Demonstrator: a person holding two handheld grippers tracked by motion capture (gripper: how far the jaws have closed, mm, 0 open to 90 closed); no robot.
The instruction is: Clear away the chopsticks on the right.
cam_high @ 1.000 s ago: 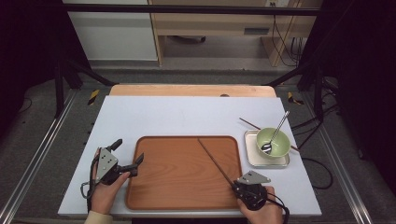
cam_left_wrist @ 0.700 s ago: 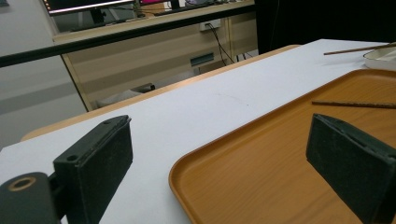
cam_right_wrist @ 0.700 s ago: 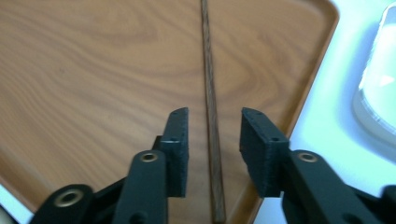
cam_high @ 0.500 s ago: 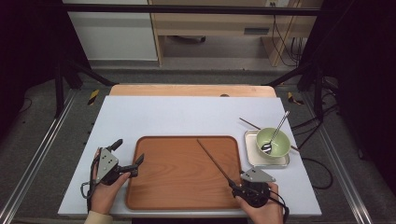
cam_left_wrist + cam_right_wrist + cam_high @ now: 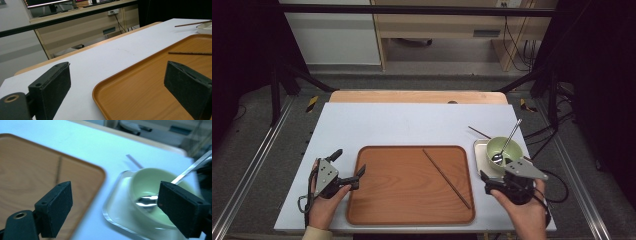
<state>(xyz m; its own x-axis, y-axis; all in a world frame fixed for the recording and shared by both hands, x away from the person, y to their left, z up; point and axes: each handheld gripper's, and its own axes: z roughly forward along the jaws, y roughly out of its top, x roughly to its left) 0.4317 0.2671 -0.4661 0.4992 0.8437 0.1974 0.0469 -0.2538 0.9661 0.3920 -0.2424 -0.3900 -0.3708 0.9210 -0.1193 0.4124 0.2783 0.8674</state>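
Resting on white table [image 5: 412, 122]: wooden tray [image 5: 402, 200], one chopstick [image 5: 446, 178] on it.
Right gripper [image 5: 492, 184]: jaws wide, near green bowl [image 5: 504, 148].
Left gripper [image 5: 349, 169]: jaws wide, empty.
Room: dim.

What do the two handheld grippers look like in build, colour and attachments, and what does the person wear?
Each gripper, left gripper and right gripper, is black with two flat rectangular jaws faced in dark padding. A grey three-cornered plate tops each body, and a dark cable trails from the left one. A light, cream-coloured sleeve cuff shows at the person's left wrist.
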